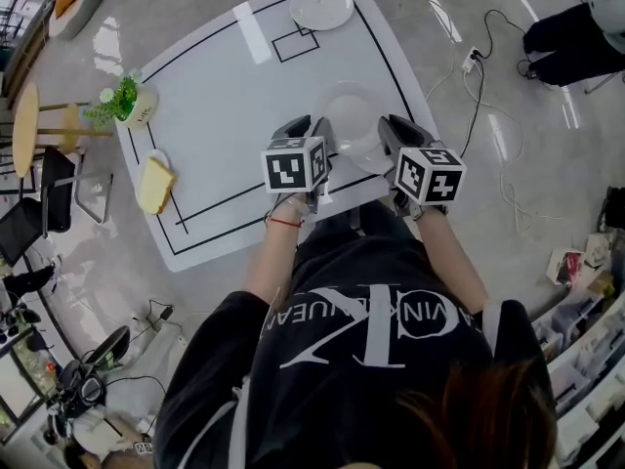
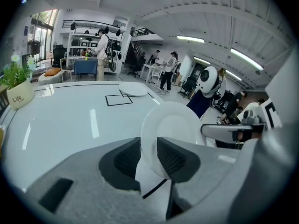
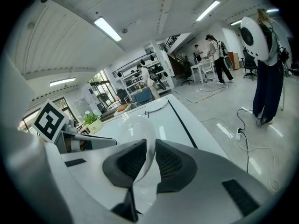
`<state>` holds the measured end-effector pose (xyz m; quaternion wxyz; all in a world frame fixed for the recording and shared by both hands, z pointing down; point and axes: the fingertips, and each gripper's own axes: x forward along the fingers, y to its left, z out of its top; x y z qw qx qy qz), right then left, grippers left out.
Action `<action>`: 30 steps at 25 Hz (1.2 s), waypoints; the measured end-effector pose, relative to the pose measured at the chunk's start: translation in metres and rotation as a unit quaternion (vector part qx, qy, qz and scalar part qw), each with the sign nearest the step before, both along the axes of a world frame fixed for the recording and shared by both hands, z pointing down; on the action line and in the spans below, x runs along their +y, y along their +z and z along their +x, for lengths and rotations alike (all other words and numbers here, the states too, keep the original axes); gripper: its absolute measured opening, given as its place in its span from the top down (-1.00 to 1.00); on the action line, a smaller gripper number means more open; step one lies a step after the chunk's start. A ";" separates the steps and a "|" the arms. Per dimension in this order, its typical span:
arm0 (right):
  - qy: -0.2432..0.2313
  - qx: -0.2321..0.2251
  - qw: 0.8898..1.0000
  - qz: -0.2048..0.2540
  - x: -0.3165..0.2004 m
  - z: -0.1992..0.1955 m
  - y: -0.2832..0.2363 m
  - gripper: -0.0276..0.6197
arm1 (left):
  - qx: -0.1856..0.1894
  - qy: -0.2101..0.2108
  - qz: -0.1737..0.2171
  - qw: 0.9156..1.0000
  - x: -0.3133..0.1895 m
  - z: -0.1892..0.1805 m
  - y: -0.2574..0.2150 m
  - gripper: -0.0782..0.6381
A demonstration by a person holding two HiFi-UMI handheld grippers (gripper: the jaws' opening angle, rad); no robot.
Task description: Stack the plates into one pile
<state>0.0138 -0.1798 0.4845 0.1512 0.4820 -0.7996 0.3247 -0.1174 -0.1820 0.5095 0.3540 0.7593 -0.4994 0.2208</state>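
The round white ceramic plate (image 1: 349,115) looks stiff, slick and breakable, best pinched by its thin rim on opposite sides. It hangs over the white worktop's (image 1: 225,96) near edge, its left rim clamped in the left gripper's (image 2: 148,155) narrowly parted fingers (image 2: 174,160) and its right rim likewise in the right gripper (image 3: 150,160). The second white plate (image 1: 320,6) lies at the far edge.

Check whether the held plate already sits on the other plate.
No, the held plate is at the near edge of the table, apart from the far plate.
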 end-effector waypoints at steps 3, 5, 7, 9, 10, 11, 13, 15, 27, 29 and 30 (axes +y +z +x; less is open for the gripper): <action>0.012 -0.001 1.000 -0.005 0.003 0.018 0.003 0.73 | -0.002 0.019 -0.015 1.000 0.003 0.018 0.006 0.48; 0.016 -0.001 1.000 -0.009 0.004 0.029 0.006 0.73 | -0.002 0.029 -0.022 0.999 0.005 0.029 0.009 0.48; 0.021 -0.002 1.000 -0.015 0.007 0.039 0.009 0.73 | -0.002 0.037 -0.029 0.999 0.008 0.039 0.010 0.48; 0.023 -0.004 1.000 -0.021 0.011 0.045 0.013 0.73 | -0.005 0.044 -0.037 0.998 0.012 0.045 0.014 0.48; 0.023 -0.004 0.999 -0.024 0.012 0.047 0.015 0.73 | -0.009 0.048 -0.040 0.998 0.014 0.047 0.016 0.49; 0.021 -0.003 0.999 -0.026 0.013 0.048 0.017 0.73 | -0.012 0.051 -0.043 0.998 0.016 0.048 0.018 0.49; 0.019 -0.001 0.999 -0.030 0.015 0.050 0.021 0.73 | -0.016 0.055 -0.048 0.997 0.019 0.050 0.022 0.49; 0.015 0.001 0.999 -0.033 0.018 0.052 0.026 0.73 | -0.018 0.058 -0.054 0.997 0.024 0.052 0.026 0.49; 0.000 0.018 0.999 -0.036 0.026 0.064 0.042 0.73 | -0.025 0.076 -0.052 0.995 0.031 0.065 0.035 0.44; -0.005 0.022 0.999 -0.036 0.026 0.065 0.043 0.72 | -0.032 0.076 -0.052 0.995 0.031 0.066 0.036 0.41; -0.006 0.024 0.999 -0.036 0.026 0.065 0.044 0.72 | -0.034 0.076 -0.053 0.995 0.031 0.067 0.037 0.40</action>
